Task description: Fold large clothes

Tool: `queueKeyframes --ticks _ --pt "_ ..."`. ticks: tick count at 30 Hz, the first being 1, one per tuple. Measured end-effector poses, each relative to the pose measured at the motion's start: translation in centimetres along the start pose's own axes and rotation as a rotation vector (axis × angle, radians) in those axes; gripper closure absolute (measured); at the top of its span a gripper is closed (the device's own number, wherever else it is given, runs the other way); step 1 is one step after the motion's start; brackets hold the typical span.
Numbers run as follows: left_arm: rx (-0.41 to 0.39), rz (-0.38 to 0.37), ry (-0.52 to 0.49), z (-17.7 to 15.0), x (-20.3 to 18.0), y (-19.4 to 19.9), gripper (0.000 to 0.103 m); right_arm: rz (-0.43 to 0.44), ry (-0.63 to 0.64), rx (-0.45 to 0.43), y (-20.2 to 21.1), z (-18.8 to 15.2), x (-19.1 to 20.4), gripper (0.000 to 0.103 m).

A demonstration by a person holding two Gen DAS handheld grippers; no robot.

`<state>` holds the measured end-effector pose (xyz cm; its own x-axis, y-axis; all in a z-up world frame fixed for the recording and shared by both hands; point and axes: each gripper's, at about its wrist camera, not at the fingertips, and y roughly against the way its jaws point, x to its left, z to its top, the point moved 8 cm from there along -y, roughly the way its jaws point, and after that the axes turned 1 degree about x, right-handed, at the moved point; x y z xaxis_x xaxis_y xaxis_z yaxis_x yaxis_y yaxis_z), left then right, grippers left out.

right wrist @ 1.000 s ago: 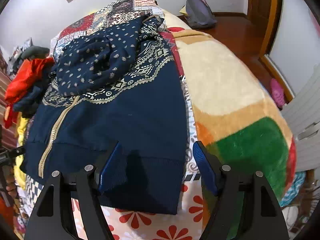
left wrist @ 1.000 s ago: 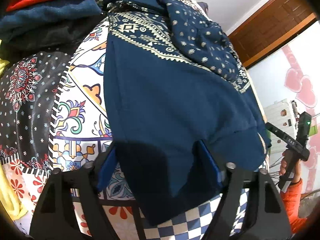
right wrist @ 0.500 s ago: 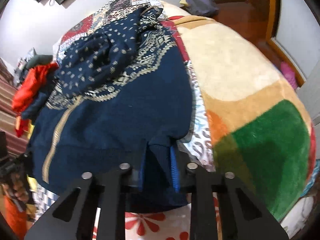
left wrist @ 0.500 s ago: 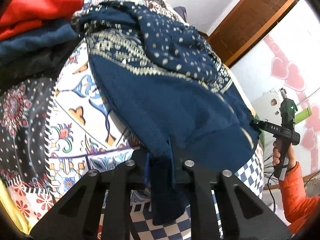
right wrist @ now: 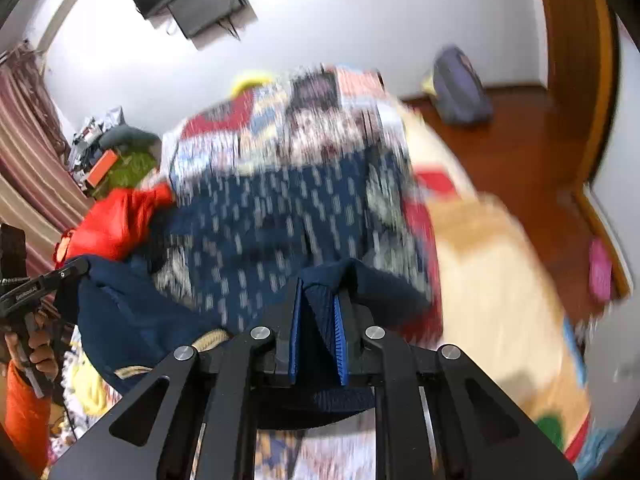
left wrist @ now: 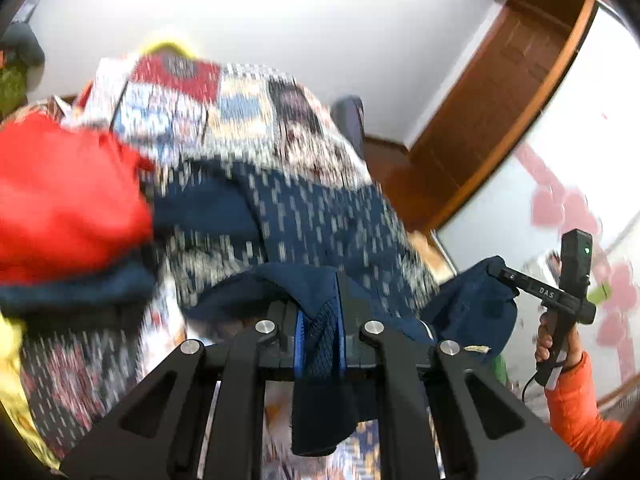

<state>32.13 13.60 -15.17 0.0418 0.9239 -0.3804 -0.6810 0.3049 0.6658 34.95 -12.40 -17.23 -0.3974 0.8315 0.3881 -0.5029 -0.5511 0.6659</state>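
Navy hem (left wrist: pixel 320 340) pinched between left gripper (left wrist: pixel 319 334) jaws; right gripper (right wrist: pixel 318 336) jaws clamp opposite hem corner

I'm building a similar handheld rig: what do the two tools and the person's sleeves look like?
Each tool, left and right, has black cut-out linkage arms with silver pivot pins and ribbed blue pads. The right tool's pistol-style black handle has white lettering, a green light and a trailing cable. The sleeves are orange.
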Motion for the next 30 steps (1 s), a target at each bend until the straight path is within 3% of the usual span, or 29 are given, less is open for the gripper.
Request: queueKeyframes --ticks 4,9,15,19,22,25,27,30 --pt "-0.054 0.074 0.013 5.8 1.6 -2.1 0.092 -0.035 0.039 -0.062 -2.0 6.9 0.5 0.09" --pt "-0.043 0.165 0.063 9.4 5.9 -6.8 0.092 -0.092 0.037 -0.051 -7.0 11.8 -0.8 0.09" --pt "0.088 0.251 0.15 9.2 11.9 -15.0 0.09 -0.133 -0.027 0.045 -15.9 12.0 -3.8 0.09" --pt "0.227 0.268 0.145 7.5 13.7 -18.8 0.088 -0.189 -0.045 0.077 -19.0 11.2 -5.3 0.085" --pt "0.255 0.266 0.11 7.5 13.7 -19.1 0.084 -0.206 -0.037 0.109 -19.5 10.6 -5.7 0.085" --pt "0.259 0.266 0.067 8.2 12.7 -17.7 0.081 -0.257 0.055 0.138 -18.8 10.8 -5.5 0.074" --pt "0.221 0.241 0.061 9.0 11.7 -16.2 0.08 -0.3 0.081 0.108 -16.8 11.4 -5.1 0.049" --pt "0.158 0.212 0.069 10.6 10.6 -13.8 0.072 -0.271 0.123 0.018 -13.4 12.4 -3.3 0.045"
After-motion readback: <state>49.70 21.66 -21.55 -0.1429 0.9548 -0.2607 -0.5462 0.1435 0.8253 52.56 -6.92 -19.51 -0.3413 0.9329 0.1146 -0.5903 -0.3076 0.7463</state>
